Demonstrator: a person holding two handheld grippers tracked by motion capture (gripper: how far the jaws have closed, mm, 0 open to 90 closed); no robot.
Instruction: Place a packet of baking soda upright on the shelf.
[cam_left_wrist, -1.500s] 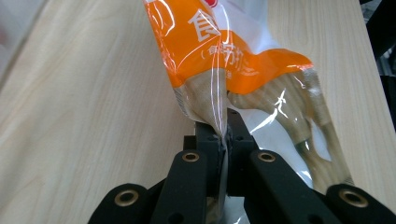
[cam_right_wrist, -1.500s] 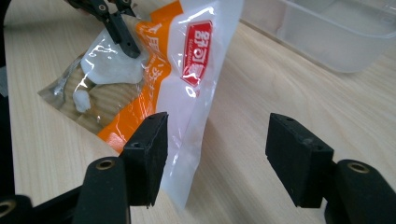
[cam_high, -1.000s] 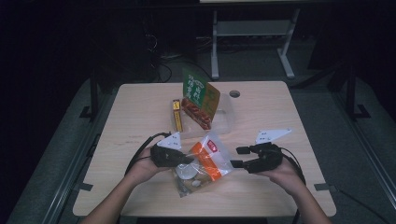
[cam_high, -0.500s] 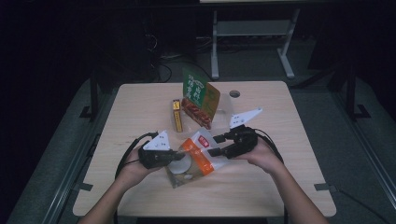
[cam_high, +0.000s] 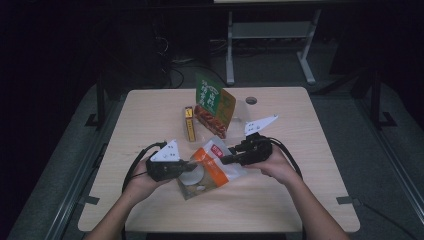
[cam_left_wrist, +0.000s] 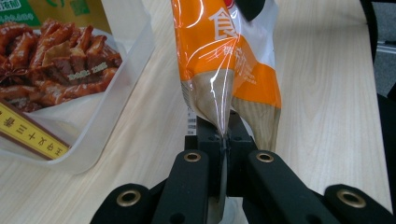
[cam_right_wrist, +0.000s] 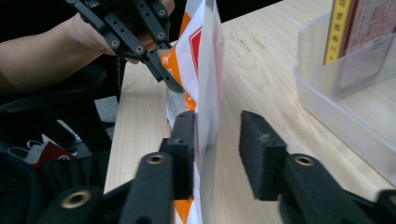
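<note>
Orange snack bag (cam_high: 216, 165) sits centre frame, low over the tabletop (cam_high: 300, 200), between both hands. Left gripper (cam_left_wrist: 223, 140) fingers are pinched tight on its edge. Right gripper (cam_right_wrist: 215, 140) fingers straddle the other edge, have just been closing, one pad touching, gap on the other.

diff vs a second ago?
Right tongs moved in from the right to the orange snack pouch; jaws have been closing around its edge, not yet pinching. Left tongs stay clamped on the pouch. Clear tray and yellow box unchanged.
</note>
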